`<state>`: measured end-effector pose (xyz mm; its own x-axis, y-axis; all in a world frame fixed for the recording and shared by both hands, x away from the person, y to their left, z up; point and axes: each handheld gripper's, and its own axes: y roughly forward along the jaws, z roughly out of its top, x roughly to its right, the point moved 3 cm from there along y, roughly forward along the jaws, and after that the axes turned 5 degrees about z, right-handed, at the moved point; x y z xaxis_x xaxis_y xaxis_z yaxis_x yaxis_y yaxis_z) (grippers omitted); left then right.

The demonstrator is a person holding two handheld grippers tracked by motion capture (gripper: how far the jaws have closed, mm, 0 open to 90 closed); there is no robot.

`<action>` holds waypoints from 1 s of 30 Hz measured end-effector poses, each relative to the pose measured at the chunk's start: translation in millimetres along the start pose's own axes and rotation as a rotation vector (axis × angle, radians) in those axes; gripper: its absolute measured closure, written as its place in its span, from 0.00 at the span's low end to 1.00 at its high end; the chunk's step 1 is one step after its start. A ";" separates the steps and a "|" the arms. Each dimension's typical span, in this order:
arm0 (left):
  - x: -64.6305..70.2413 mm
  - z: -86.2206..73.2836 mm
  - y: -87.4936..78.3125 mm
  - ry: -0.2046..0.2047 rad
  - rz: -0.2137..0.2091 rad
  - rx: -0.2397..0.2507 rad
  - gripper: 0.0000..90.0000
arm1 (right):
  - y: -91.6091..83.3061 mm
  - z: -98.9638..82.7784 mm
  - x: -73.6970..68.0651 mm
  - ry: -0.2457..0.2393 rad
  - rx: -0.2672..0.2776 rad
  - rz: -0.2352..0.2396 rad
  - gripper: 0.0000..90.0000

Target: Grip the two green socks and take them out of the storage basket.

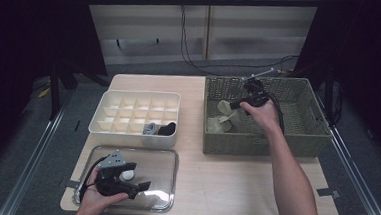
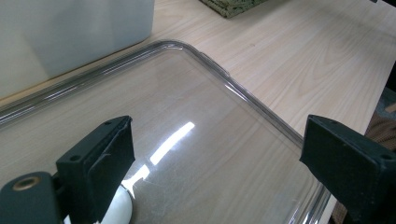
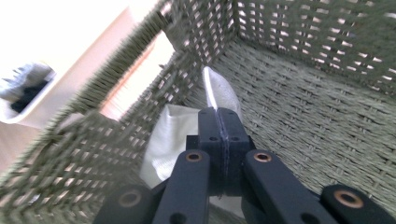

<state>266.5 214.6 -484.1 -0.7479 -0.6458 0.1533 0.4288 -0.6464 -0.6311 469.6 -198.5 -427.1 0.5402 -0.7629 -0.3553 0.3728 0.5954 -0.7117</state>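
Note:
My right gripper (image 1: 236, 105) reaches into the green woven basket (image 1: 256, 144) at the right of the table. Its jaws are shut on a pale cloth (image 1: 223, 119). In the right gripper view the cloth (image 3: 218, 91) sticks out above the closed tips of my right gripper (image 3: 218, 112) and hangs below them near the basket's wall (image 3: 303, 28). My left gripper (image 1: 136, 177) rests over a clear plastic tray (image 1: 174, 176) at the front left, held by a hand. Its jaws stand wide open with nothing between them, as my left gripper (image 2: 215, 149) shows. A small white object (image 1: 127, 174) lies in the tray beside the left jaw.
A white divided organizer box (image 1: 131, 139) stands behind the tray, with a grey item (image 1: 150, 129) and a black item (image 1: 167, 129) in its front compartments. The tray's rim (image 2: 243, 93) runs near the bare wooden tabletop (image 1: 224, 179). Cables hang behind the table.

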 end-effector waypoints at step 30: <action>3.0 3.5 0.3 0.001 -0.002 0.012 0.09 | -45.3 -0.2 -5.3 0.016 0.196 0.079 1.00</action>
<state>266.2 211.1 -481.2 -0.7496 -0.6438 0.1539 0.4332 -0.6529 -0.6213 449.7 -221.5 -393.1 0.5623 -0.7145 -0.4162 0.4702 0.6903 -0.5499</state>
